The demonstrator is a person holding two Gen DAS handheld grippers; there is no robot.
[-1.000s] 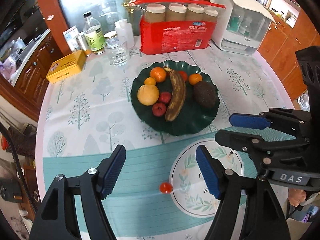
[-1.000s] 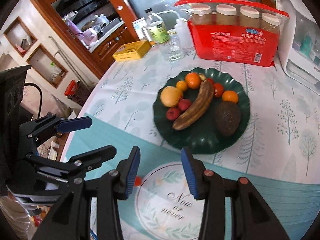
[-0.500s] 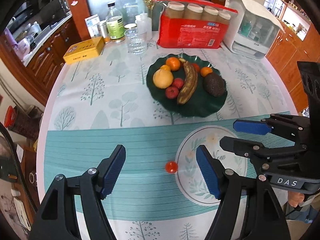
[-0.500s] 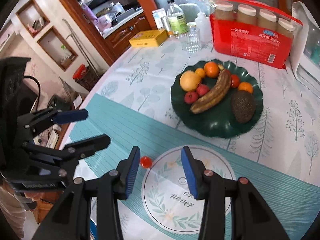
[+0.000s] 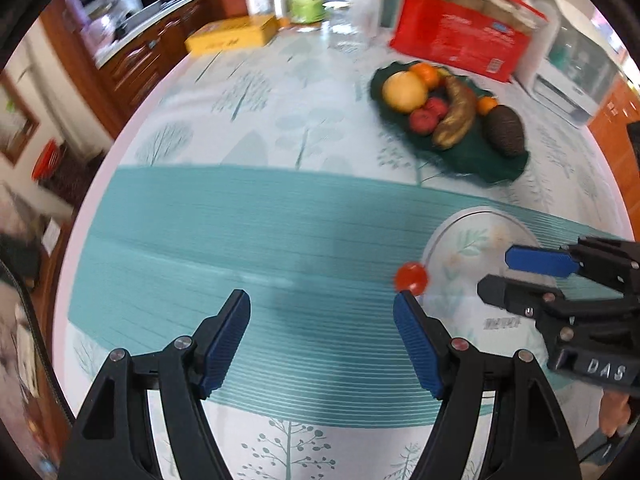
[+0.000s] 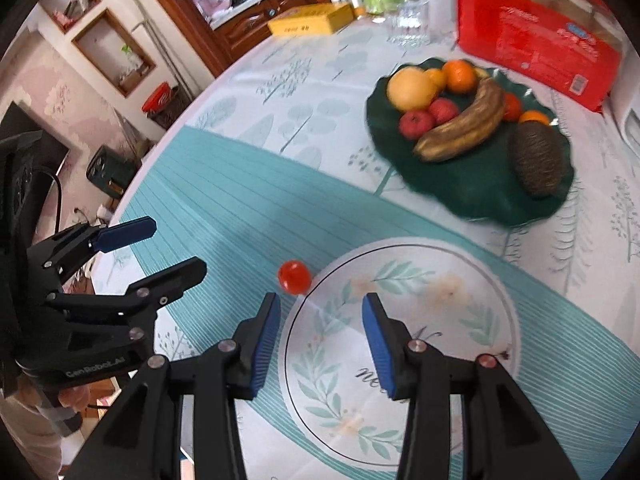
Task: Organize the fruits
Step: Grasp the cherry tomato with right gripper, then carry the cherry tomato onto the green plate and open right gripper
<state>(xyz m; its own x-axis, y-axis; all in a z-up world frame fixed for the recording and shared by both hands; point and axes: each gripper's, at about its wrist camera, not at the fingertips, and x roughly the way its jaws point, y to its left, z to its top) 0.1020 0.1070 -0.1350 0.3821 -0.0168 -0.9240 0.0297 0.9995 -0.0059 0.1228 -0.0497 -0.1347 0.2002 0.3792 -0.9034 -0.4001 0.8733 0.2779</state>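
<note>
A small red fruit (image 6: 295, 277) is seen loose on the teal tablecloth (image 5: 240, 248), well apart from the green fruit plate (image 6: 472, 196). Both left gripper (image 5: 322, 312) and right gripper (image 6: 320, 316) are held open, empty

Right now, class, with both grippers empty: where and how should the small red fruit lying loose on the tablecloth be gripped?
Grip the small red fruit across its widest middle, coming from above. It is round, so anywhere off-centre would likely slip, and it lies apart from the green plate with bare cloth around it, leaving the fingers room.
</note>
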